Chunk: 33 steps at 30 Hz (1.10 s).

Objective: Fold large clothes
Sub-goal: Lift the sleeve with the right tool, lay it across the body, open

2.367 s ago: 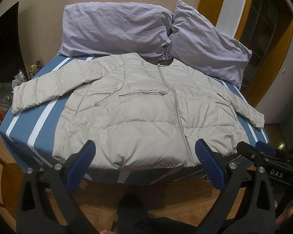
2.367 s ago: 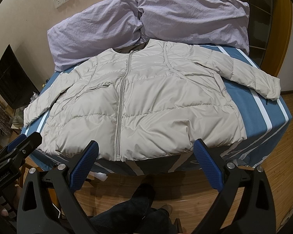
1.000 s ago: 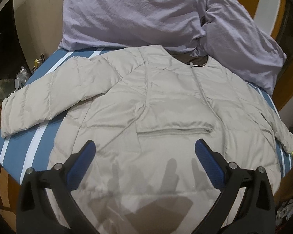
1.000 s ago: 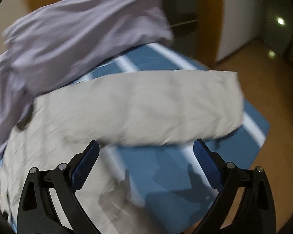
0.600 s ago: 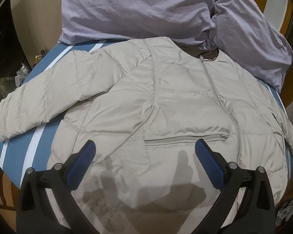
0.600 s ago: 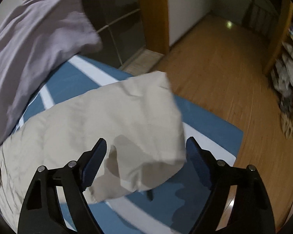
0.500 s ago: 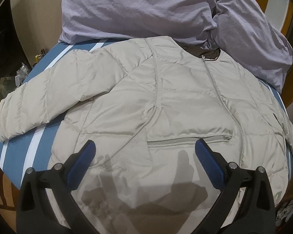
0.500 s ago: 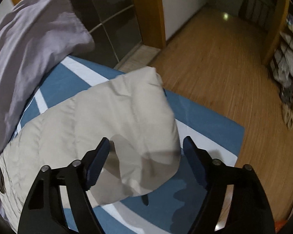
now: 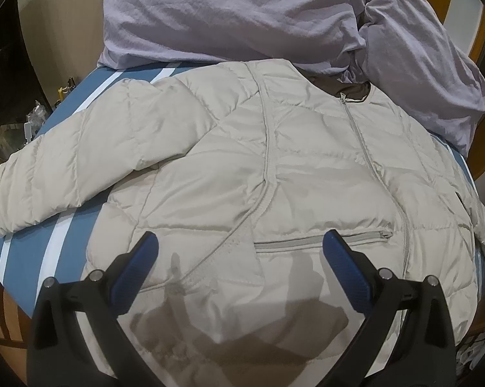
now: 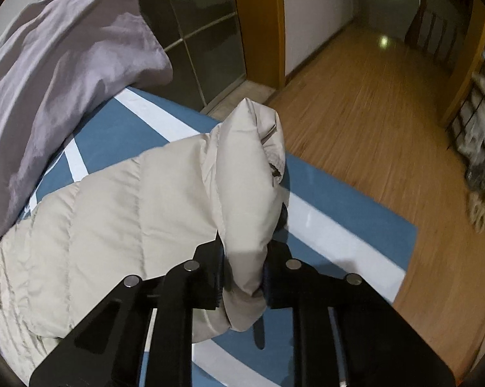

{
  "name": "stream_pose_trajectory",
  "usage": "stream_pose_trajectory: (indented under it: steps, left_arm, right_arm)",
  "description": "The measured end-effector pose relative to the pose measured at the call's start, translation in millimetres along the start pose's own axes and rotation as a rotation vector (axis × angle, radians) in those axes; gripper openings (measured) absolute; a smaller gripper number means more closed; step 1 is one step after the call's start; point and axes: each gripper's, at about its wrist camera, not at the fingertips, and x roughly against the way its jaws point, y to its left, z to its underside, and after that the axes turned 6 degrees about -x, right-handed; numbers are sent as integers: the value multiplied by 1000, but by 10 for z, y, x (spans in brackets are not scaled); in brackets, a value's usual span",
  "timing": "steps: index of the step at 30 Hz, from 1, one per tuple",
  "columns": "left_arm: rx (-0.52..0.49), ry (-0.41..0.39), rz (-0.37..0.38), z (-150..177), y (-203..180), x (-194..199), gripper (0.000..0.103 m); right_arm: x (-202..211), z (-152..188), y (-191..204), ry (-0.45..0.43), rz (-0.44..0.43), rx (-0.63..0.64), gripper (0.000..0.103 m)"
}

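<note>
Jacket sleeve (image 10: 242, 193), right gripper (image 10: 244, 277) just clamped on

Two hand-held black claws with blue pads

The left claw (image 9: 239, 254) has matte black angular arms, each carrying two round silver screw heads, and long blue ribbed pads (image 9: 345, 266) on the inner faces of its fingers. The right claw (image 10: 244, 277) shows the same black frame with triangular cut-outs and four silver screws, its blue pads mostly hidden.

Place: a home bedroom
Signs: bed (image 9: 62, 232) in blue-and-white striped sheet — two lilac pillows (image 9: 229, 16) at its head
Surroundings: wooden floor (image 10: 371, 96) — orange door frame (image 10: 258, 22)
</note>
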Motion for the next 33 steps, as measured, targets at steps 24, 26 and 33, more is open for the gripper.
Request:
stream_pose_trajectory:
  steps: [24,26,33]
  left_arm:
    - [105,-52,37,13,377,156,101]
    - [122,-54,39,26,444,162,101]
    - [160,-59,20,71,593,172,101]
  right_arm:
    - [808,1351,2872,72,-379,630,18]
    - [836,1543,3046,112,-407,669,18]
    - [996,2005,3499,209,-486,768,18]
